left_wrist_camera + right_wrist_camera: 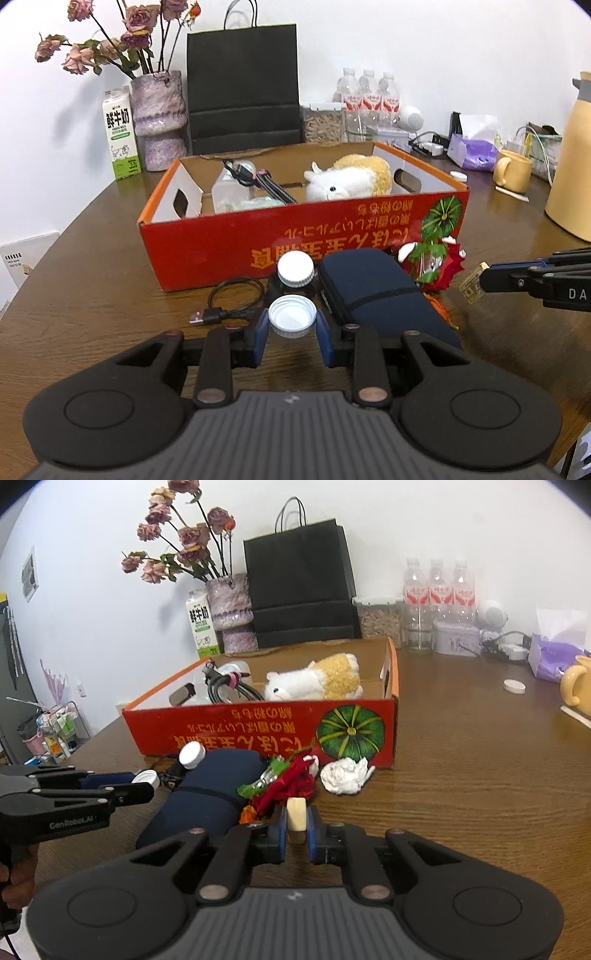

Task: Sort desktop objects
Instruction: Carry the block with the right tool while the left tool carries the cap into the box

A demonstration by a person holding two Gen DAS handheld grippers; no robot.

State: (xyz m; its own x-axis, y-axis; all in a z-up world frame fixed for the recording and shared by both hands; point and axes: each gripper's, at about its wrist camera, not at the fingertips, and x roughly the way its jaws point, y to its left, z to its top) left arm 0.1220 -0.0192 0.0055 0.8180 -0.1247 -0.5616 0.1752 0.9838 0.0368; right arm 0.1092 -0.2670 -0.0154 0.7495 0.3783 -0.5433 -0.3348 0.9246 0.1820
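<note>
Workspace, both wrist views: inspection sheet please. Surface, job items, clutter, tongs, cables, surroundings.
Surface: brown wooden table, crowded along the back wall.
Job's things: red cardboard box holding a plush toy; in front of it a navy pouch, red artificial flower and white-capped bottle.
Clutter: crumpled tissue beside the box.
Grippers: left tongs shut on a white lid; right tongs shut on a small cream block.
Cables: black USB cable loose on the table; another bundle inside the box.
Surroundings: black paper bag, dried flower vase, milk carton, water bottles, yellow mug.
</note>
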